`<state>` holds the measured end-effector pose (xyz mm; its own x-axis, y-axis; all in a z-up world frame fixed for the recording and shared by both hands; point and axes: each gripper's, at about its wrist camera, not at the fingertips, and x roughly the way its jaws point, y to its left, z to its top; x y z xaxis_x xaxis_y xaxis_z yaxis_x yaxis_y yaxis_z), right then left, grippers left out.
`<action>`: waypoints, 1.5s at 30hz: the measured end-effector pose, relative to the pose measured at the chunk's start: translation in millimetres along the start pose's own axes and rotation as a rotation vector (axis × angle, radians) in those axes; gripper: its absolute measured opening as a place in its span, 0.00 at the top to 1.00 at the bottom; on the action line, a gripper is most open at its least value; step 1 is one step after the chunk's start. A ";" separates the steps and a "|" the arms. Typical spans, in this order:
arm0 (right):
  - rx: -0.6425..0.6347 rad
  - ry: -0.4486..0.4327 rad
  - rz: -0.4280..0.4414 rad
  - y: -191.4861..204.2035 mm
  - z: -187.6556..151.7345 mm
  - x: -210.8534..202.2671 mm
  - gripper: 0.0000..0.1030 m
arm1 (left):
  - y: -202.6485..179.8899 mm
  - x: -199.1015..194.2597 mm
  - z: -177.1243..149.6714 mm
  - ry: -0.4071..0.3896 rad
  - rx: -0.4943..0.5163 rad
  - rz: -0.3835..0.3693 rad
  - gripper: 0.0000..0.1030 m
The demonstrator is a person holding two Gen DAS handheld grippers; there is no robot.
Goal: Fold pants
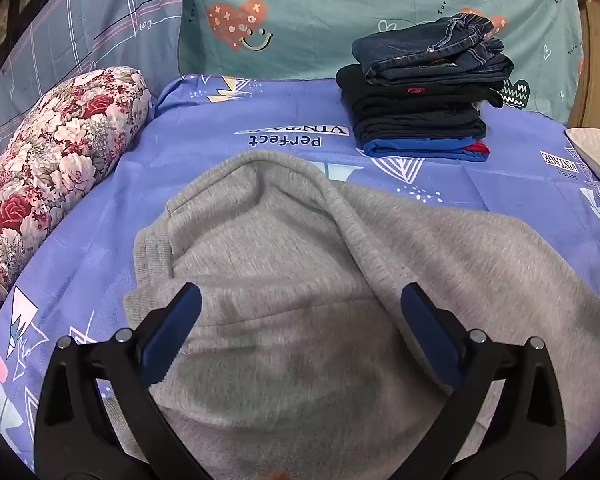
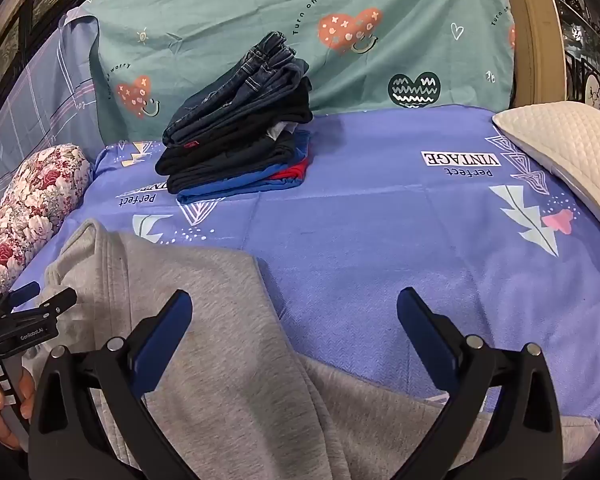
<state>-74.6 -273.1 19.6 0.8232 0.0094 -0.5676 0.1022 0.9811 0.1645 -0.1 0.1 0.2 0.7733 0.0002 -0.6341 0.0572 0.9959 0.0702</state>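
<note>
Grey sweatpants (image 1: 300, 264) lie loosely bunched on the blue bedsheet (image 1: 172, 152), with a ribbed cuff at their left edge. My left gripper (image 1: 300, 308) is open just above the grey cloth, its blue pads (image 1: 176, 328) apart and holding nothing. The pants also show in the right wrist view (image 2: 220, 340), spreading to the lower right. My right gripper (image 2: 296, 312) is open over the pants' right edge and the sheet (image 2: 380, 240), empty. The left gripper (image 2: 28, 304) shows at the left edge of that view.
A stack of folded jeans and dark clothes (image 1: 424, 92) (image 2: 240, 124) sits at the back of the bed. A floral bolster (image 1: 48, 168) (image 2: 32, 204) lies on the left. A white quilted pillow (image 2: 568, 156) lies on the right. A green sheet (image 1: 340, 12) hangs behind.
</note>
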 end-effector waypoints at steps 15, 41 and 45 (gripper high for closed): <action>0.005 -0.003 -0.007 -2.6 -0.6 -0.1 0.01 | -0.9 1.9 -0.1 -0.001 0.004 0.002 0.02; 0.003 0.012 -0.005 -1.2 -0.3 3.8 0.01 | -0.9 3.6 -0.8 0.016 -0.006 -0.008 0.02; 0.003 0.015 -0.004 -0.7 -0.5 4.7 0.01 | -2.7 4.1 -1.4 0.015 0.005 -0.006 0.02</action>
<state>-71.0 -273.6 16.4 0.8142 0.0082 -0.5805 0.1073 0.9805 0.1644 2.1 -2.5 -3.7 0.7635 -0.0040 -0.6458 0.0646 0.9954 0.0703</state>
